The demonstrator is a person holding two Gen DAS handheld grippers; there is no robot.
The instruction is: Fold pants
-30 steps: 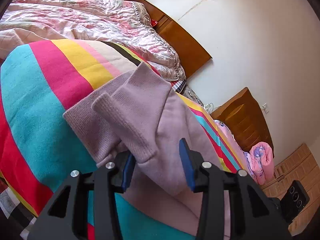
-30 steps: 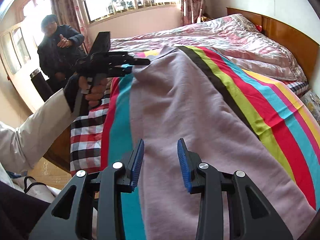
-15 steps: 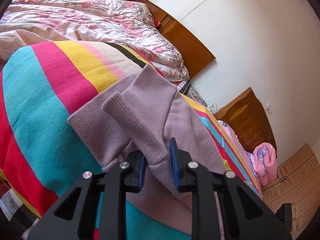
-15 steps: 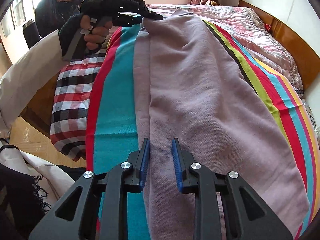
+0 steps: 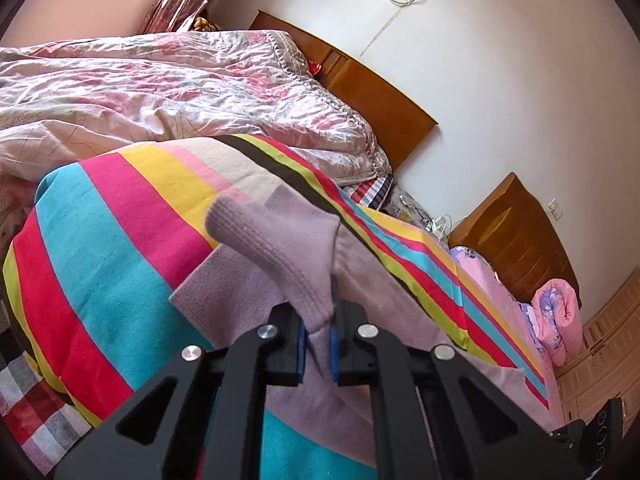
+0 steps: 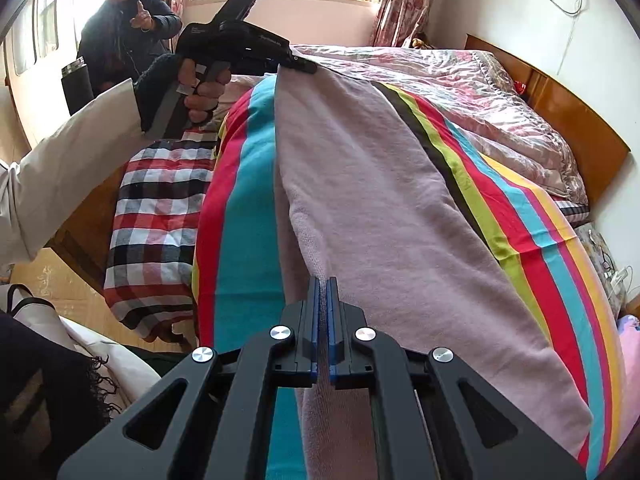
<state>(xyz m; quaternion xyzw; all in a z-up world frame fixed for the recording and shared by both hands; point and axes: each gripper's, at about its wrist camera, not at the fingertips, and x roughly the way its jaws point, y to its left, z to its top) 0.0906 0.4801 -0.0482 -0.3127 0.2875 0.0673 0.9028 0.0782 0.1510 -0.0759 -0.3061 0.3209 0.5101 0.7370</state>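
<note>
Mauve knit pants [image 6: 380,200] lie lengthwise on a bright striped blanket [image 6: 248,220] on the bed. In the left wrist view, my left gripper [image 5: 318,320] is closing tight on a ribbed leg cuff [image 5: 276,248], which is lifted and drapes over the blue pads. The right wrist view shows that same left gripper [image 6: 296,65] at the far end of the pants, held in a hand. At the near end, my right gripper [image 6: 323,284] is closing too. Its pads almost meet on a raised ridge of the fabric.
A crumpled pink quilt [image 5: 160,92] lies behind the blanket against a wooden headboard [image 5: 372,92]. A plaid sheet [image 6: 156,220] hangs over the bed's left side. Another person [image 6: 124,28] stands by the window. A wooden nightstand [image 5: 516,236] stands at the wall.
Both grippers went from open to shut on the pants. The left one has raised the leg cuff off the blanket. The right one moved down onto the near end.
</note>
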